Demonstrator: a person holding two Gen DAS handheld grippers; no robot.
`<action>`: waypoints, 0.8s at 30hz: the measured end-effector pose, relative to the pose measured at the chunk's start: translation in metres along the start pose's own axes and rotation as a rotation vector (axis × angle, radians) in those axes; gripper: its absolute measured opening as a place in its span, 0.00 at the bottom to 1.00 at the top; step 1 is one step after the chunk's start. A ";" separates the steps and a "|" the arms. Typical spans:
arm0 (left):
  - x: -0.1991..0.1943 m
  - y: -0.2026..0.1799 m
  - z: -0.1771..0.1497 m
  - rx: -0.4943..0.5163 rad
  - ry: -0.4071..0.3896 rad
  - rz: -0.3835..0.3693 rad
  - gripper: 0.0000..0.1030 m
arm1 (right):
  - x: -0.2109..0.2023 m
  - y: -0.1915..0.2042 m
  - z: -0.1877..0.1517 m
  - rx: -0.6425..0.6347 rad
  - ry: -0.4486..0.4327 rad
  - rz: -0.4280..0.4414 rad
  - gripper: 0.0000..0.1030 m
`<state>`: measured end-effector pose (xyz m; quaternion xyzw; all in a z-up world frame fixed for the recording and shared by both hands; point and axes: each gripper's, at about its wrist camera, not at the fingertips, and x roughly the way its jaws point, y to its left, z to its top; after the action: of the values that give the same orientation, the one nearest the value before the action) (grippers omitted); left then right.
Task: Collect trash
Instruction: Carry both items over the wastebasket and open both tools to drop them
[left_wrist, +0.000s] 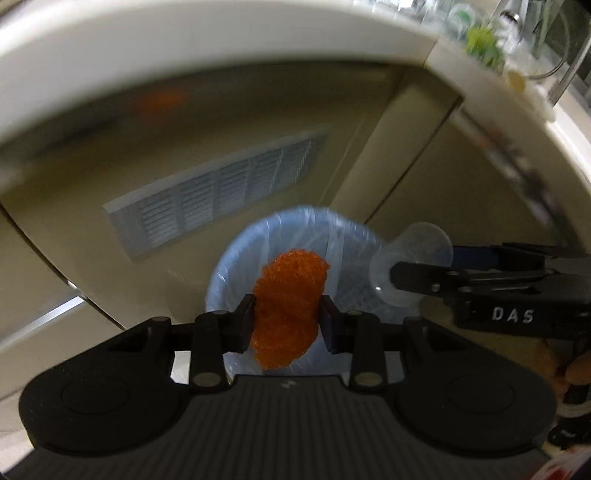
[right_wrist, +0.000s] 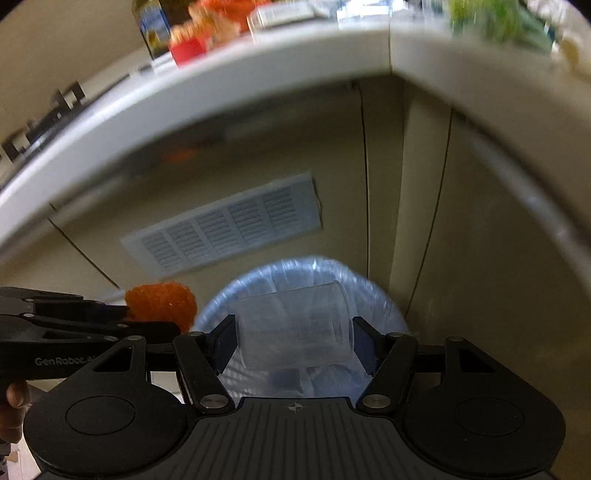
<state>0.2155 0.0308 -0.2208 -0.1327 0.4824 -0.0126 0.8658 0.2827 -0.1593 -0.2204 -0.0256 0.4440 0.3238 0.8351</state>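
Note:
My left gripper (left_wrist: 287, 319) is shut on a crumpled orange mesh net (left_wrist: 288, 302), held above a round bin lined with a pale blue plastic bag (left_wrist: 236, 266). In the right wrist view my right gripper (right_wrist: 293, 332) is shut on a clear plastic cup (right_wrist: 295, 325) lying sideways between its pads, also over the bin (right_wrist: 373, 295). Each gripper shows in the other's view: the cup (left_wrist: 413, 266) at the right, the orange net (right_wrist: 160, 306) at the left. Some pale trash lies inside the bag.
The bin stands on the floor against beige cabinet doors (right_wrist: 399, 184) with a white vent grille (right_wrist: 229, 229). A white countertop edge (right_wrist: 221, 85) curves overhead, with a bottle, a red container and other items on it. A hand (right_wrist: 14, 402) shows at the lower left.

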 end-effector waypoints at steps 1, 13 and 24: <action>0.010 0.001 -0.003 -0.007 0.008 -0.003 0.32 | 0.007 -0.002 -0.004 -0.001 0.006 -0.004 0.63; 0.090 0.002 -0.016 0.020 0.101 0.032 0.34 | 0.057 -0.031 -0.028 0.021 0.046 -0.043 0.63; 0.102 0.000 -0.011 0.031 0.101 0.044 0.55 | 0.063 -0.040 -0.026 0.039 0.046 -0.039 0.63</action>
<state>0.2610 0.0128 -0.3111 -0.1077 0.5281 -0.0077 0.8423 0.3109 -0.1666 -0.2937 -0.0255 0.4689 0.2979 0.8311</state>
